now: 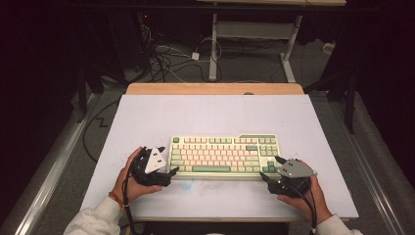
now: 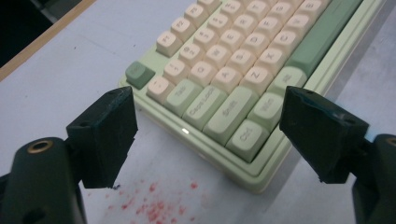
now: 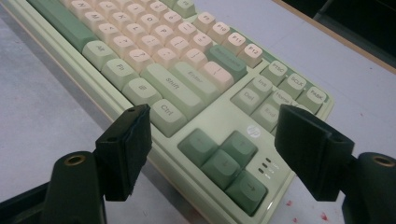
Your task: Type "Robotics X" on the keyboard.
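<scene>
A pale green keyboard point(image 1: 225, 154) with cream and green keys lies on the white board point(image 1: 205, 112), near its front edge. My left gripper point(image 1: 164, 165) sits at the keyboard's left end. In the left gripper view its jaws point(image 2: 212, 135) stand wide apart, either side of the near corner by the Ctrl key point(image 2: 247, 137), and its pads point(image 2: 105, 135) are clear of the keyboard. My right gripper point(image 1: 270, 167) is at the right end. Its jaws point(image 3: 217, 151) are open astride the corner by the arrow keys point(image 3: 224, 165), not pressing on it.
Red specks point(image 2: 149, 210) mark the board just ahead of the left gripper. A wooden table edge point(image 1: 215, 88) runs behind the board. Beyond it lie floor cables point(image 1: 166, 58) and the legs of another desk point(image 1: 213, 49). Bare board stretches behind the keyboard.
</scene>
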Tool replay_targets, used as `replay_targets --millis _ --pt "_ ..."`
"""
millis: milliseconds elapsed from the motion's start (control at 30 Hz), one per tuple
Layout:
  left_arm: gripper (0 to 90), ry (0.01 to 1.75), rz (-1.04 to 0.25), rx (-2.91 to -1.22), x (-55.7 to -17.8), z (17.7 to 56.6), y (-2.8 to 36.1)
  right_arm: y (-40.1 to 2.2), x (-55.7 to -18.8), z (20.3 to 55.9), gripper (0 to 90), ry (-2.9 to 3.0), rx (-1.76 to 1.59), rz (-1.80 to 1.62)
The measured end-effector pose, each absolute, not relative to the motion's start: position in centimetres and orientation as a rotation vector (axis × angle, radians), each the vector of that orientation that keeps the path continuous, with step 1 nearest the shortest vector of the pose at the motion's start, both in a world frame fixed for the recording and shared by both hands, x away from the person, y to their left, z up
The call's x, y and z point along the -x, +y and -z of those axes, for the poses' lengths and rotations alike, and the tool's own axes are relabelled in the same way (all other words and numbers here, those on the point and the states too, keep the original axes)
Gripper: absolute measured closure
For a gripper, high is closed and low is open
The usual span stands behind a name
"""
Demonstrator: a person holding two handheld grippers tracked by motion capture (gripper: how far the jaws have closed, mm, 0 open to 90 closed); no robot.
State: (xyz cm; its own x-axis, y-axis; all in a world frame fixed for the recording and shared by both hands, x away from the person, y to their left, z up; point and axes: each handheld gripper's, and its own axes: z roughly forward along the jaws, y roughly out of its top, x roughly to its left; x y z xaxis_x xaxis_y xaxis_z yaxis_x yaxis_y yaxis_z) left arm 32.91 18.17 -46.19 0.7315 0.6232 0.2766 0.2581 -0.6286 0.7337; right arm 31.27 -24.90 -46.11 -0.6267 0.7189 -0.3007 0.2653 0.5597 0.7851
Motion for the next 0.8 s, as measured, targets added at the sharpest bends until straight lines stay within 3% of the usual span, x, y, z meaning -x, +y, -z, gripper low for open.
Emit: replay_targets --millis 200,300,500,600,800 --pt "18.7 0.684 -0.685 -2.256 -32.3 46.7 19.1 -25.0 -31.4 45.8 33.8 2.174 -0.805 -0.975" --pt "18.7 0.691 -0.684 -2.265 -32.0 47.0 19.4 -25.0 -31.5 45.4 45.3 2.182 -0.810 -1.003" --pt "18.7 0.713 -0.679 -2.276 -31.5 47.2 19.8 -24.8 -32.5 44.4 77.1 2.231 -0.837 -1.045" --pt "18.8 0.721 -0.679 -2.281 -31.4 47.3 20.0 -24.6 -33.2 44.1 85.6 2.261 -0.829 -1.043" --pt "19.3 0.727 -0.670 -2.283 -31.4 47.4 20.1 -23.1 -34.5 44.0 89.9 2.327 -0.778 -0.994"
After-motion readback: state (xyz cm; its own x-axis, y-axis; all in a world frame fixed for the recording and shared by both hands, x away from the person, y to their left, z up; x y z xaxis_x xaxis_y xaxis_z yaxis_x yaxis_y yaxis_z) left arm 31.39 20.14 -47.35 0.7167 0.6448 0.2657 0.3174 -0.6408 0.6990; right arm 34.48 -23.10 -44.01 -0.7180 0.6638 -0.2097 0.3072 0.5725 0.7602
